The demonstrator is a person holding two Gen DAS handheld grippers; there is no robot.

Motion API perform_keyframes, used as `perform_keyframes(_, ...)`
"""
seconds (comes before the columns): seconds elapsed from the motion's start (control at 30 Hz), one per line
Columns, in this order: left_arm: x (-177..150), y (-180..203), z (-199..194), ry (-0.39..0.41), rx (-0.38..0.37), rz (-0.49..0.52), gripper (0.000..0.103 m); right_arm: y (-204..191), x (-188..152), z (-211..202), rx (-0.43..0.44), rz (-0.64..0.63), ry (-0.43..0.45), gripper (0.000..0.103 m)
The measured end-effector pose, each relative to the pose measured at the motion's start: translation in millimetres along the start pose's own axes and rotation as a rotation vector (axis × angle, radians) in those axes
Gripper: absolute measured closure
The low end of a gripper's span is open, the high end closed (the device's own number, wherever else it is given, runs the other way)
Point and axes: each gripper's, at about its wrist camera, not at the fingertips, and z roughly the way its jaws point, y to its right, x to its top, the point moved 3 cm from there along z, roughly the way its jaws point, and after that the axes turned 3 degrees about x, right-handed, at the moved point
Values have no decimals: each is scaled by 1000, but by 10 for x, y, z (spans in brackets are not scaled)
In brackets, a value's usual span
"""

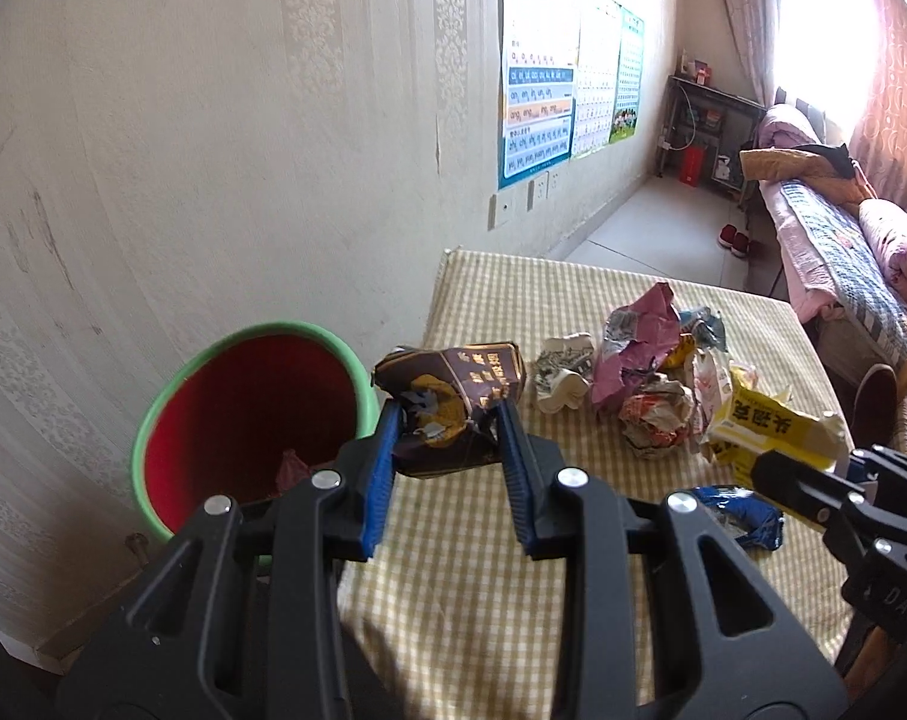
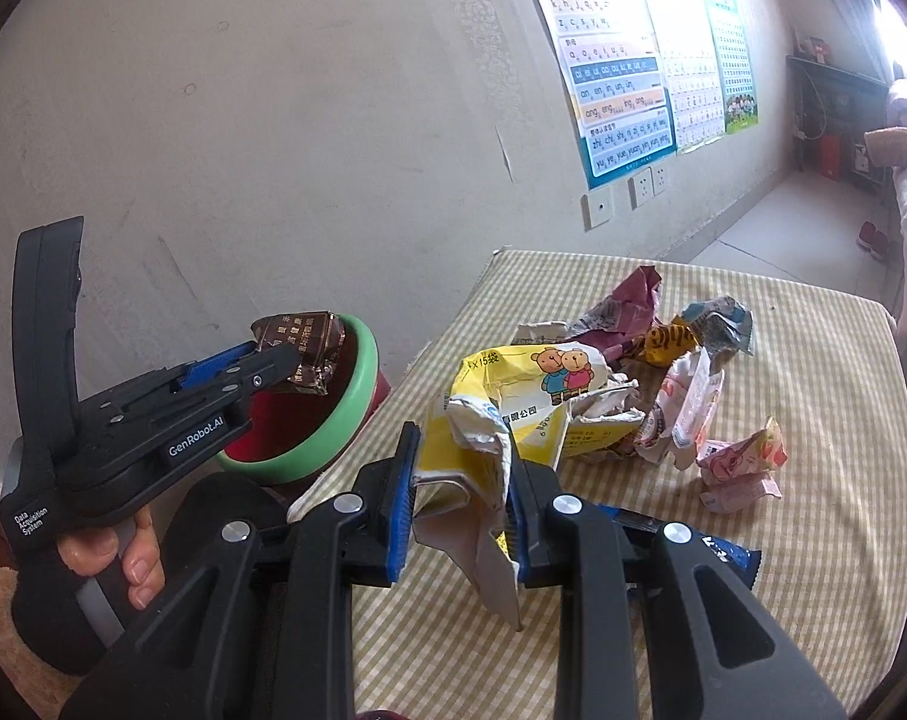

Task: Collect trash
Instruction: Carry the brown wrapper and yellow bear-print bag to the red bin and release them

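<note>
My left gripper (image 1: pixel 450 420) is shut on a crumpled dark brown wrapper (image 1: pixel 453 396) and holds it at the table's left edge, beside the red bin with a green rim (image 1: pixel 171 408). The right wrist view shows this gripper (image 2: pixel 273 360) with the brown wrapper (image 2: pixel 300 348) over the bin's rim (image 2: pixel 357 402). My right gripper (image 2: pixel 462 468) is shut on a crumpled yellow bag (image 2: pixel 513 408) with cartoon bears, lifted a little above the table. The yellow bag also shows in the left wrist view (image 1: pixel 771 426).
A table with a yellow checked cloth (image 2: pixel 813 540) carries a pile of crumpled wrappers (image 2: pixel 681 360), a pink packet (image 2: pixel 741 462) and a blue wrapper (image 2: pixel 723 552). The wall runs close behind the bin. A bed (image 1: pixel 843 252) stands at the far right.
</note>
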Motion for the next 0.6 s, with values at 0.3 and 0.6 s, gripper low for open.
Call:
perform_keyframes(0.3, 17, -177, -84, 22, 4, -32, 72, -135, 80, 22, 12, -38, -3, 78)
perform_keyframes(0.6, -11, -402, -59, 21, 24, -71, 72, -301, 141, 104, 27, -83, -19, 78)
